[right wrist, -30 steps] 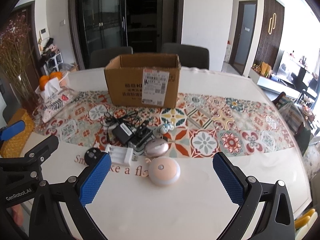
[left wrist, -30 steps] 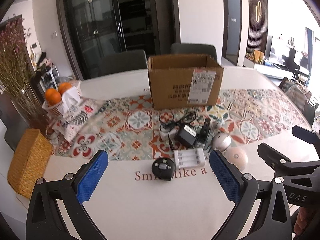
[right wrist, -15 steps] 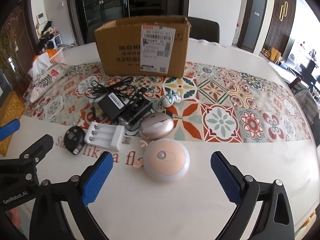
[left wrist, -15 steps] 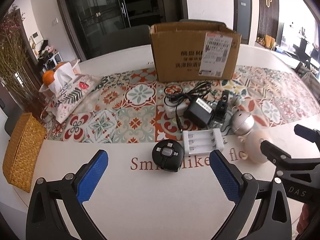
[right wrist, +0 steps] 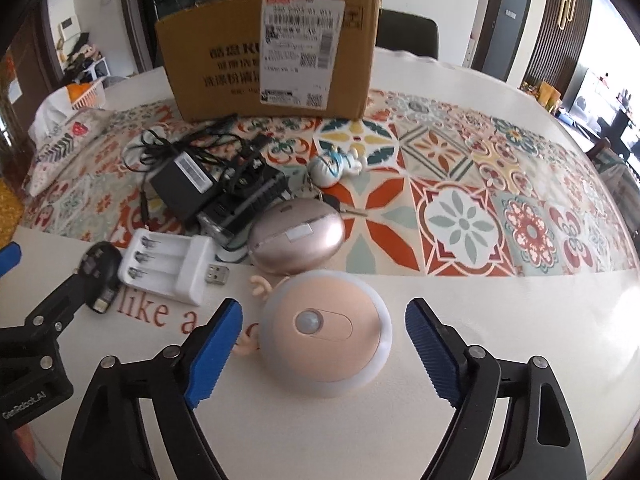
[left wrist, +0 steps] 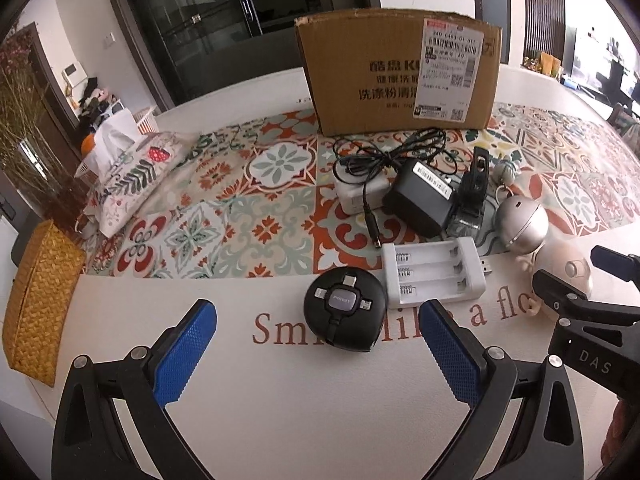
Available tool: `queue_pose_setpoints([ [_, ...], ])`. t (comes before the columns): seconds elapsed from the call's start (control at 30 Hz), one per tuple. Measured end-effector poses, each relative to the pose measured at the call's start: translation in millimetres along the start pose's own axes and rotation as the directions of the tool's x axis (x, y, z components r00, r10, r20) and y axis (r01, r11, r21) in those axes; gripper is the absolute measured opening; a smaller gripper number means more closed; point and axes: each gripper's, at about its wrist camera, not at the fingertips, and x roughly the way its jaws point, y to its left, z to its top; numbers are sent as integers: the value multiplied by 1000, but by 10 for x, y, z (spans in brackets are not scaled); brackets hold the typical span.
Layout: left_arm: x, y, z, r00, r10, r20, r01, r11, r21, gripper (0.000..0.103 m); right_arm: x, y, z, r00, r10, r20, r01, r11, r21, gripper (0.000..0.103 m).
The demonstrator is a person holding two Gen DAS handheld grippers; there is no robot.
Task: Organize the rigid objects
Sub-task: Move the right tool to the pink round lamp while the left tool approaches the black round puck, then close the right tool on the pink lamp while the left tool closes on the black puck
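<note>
A heap of small objects lies before a cardboard box (left wrist: 400, 72). My left gripper (left wrist: 316, 354) is open, with a round black cable reel (left wrist: 345, 314) lying just ahead between its fingers. A white battery charger (left wrist: 434, 278) lies right of the reel. My right gripper (right wrist: 324, 344) is open around a round peach night light (right wrist: 326, 334), not touching it. Behind it lie a rose-gold oval device (right wrist: 296, 238), a black power adapter (right wrist: 184, 182) with tangled cable, a black clip-like device (right wrist: 244, 204) and a small Doraemon figure (right wrist: 334, 166).
The box also shows in the right wrist view (right wrist: 272, 52). A woven yellow basket (left wrist: 38, 304) lies at the left table edge. A floral tissue cover (left wrist: 132, 176) and dried flowers (left wrist: 24, 140) stand at the far left. A patterned runner (right wrist: 480, 200) crosses the white table.
Both grippers have moved forward and down towards the objects. The night light now lies between the right fingers, and the cable reel sits closer to the left fingers.
</note>
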Motion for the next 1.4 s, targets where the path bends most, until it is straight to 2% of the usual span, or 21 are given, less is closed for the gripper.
queue_pose_setpoints([
  [0.4,162,-26,-41,1000,-5,-19,5,1000,2,102,116,14,-42,1000,4,-31,-4,1000,3,77],
  [0.7,296,-39,-66,1000,-13,-14,13,1000,24,96,128,56,-45,999,9,-42,-10,1000,-4,75],
  [0.83,378,-40,-75,999,-22,-26,23,999,39,83,119,105,-43,999,11,-43,-12,1000,-18,75],
  [1.1,451,-44,-85,998,-59,0,59,996,61,71,124,187,-38,999,13,-46,-15,999,-42,75],
  [1.2,461,-58,-74,997,-83,7,82,994,65,62,124,196,-40,999,10,-46,-12,999,-46,75],
  [1.23,461,-61,-73,995,-99,5,99,993,63,56,124,196,-39,999,11,-47,-13,999,-46,75],
  [1.4,445,-61,-86,994,-110,-4,110,992,56,55,123,185,-51,998,14,-56,-16,999,-43,75],
])
